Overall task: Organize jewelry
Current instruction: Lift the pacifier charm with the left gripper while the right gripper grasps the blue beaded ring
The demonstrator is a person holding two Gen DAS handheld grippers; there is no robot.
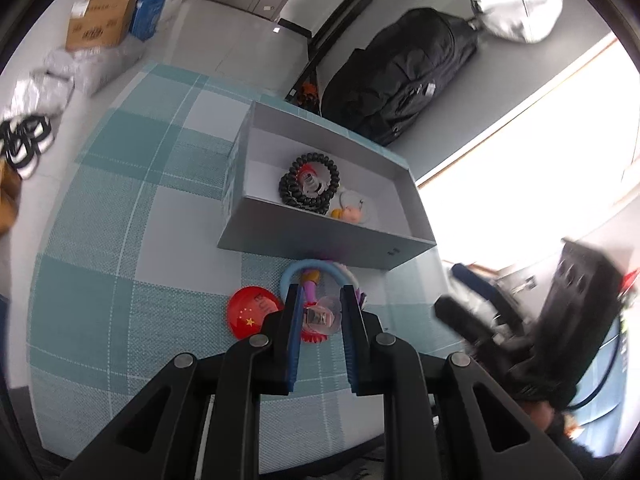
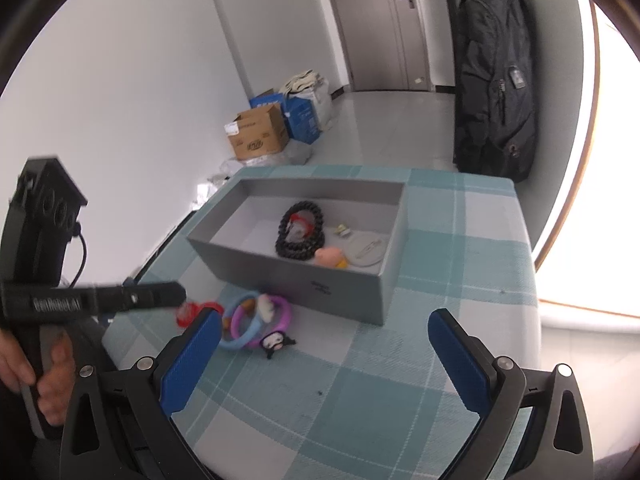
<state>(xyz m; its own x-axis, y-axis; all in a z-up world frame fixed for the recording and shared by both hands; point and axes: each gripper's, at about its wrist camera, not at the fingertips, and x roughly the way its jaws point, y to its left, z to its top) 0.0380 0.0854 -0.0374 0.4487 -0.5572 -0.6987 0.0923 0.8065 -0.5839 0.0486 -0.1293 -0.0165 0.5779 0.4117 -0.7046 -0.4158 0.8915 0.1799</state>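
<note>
My left gripper [image 1: 320, 298] is shut on a small clear trinket with a red frilled edge [image 1: 318, 322], low over the checked tablecloth [image 1: 120, 280]. Just ahead of it lie a blue bangle [image 1: 310, 266] and a purple bangle [image 2: 276, 304], close to the front wall of the open grey box [image 1: 320, 240]. Inside the box are a black bead bracelet [image 1: 310, 184], a pink and yellow charm [image 1: 348, 213] and a white round piece [image 2: 368, 251]. In the right wrist view my right gripper [image 2: 324, 318] stands open and holds nothing, short of the bangles and a small black and white plush charm [image 2: 274, 344].
A red round badge with yellow stars [image 1: 250, 312] lies left of my left fingers. Cardboard and blue boxes [image 2: 260, 132] sit on the floor beyond the table. A black backpack [image 2: 496, 80] hangs at the right. A hand [image 2: 48, 376] holds the left gripper's handle.
</note>
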